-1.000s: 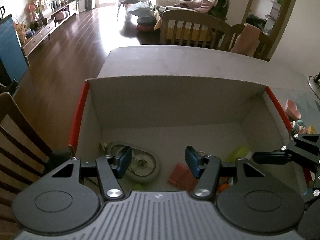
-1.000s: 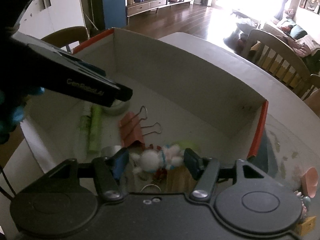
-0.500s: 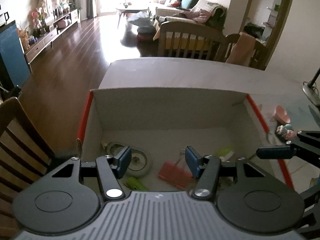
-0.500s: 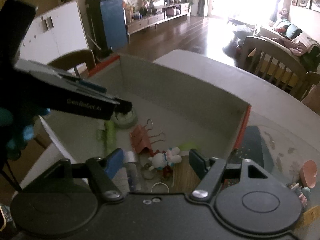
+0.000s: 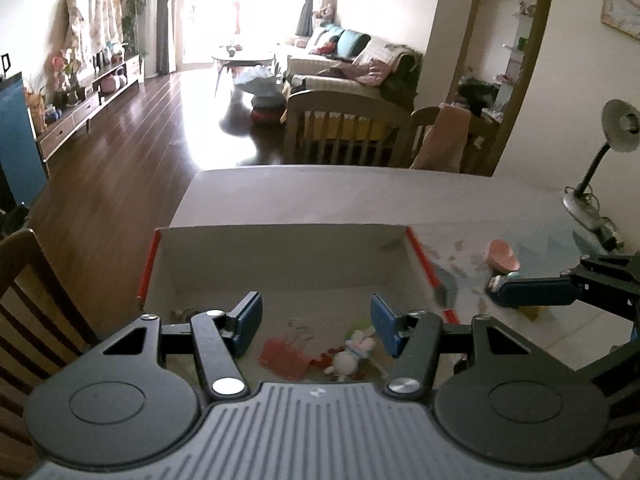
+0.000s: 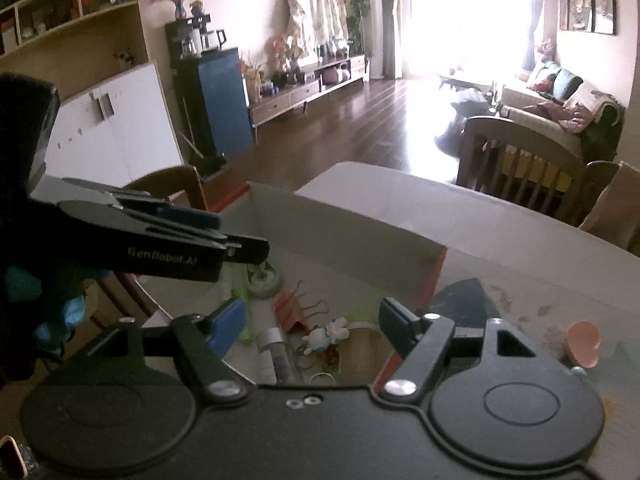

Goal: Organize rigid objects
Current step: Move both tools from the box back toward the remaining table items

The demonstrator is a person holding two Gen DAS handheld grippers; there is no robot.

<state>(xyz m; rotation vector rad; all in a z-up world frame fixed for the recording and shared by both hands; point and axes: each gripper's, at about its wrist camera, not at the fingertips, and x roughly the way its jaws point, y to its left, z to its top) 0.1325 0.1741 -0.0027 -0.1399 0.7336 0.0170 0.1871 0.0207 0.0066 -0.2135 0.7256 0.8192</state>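
A cardboard box with red edges (image 5: 280, 256) (image 6: 344, 236) stands on the table. In it lie a pink binder clip (image 5: 282, 358) (image 6: 290, 310), a small white plush toy (image 5: 352, 356) (image 6: 324, 334), a tape roll (image 6: 262, 280), a green tube (image 6: 242, 292) and a silver-capped tube (image 6: 276, 350). My left gripper (image 5: 316, 322) is open and empty, held above the box's near side. My right gripper (image 6: 310, 322) is open and empty, above the box's right end.
A pink dish (image 5: 502, 258) (image 6: 584, 342) and small items lie on the table right of the box. A desk lamp (image 5: 600, 156) stands at the far right. Wooden chairs (image 5: 344, 128) surround the table. The other gripper shows at the left of the right wrist view (image 6: 160, 246).
Both grippers have risen and pulled back from the box, so it looks smaller and lower. Both stay open and empty. The objects in the box have not moved.
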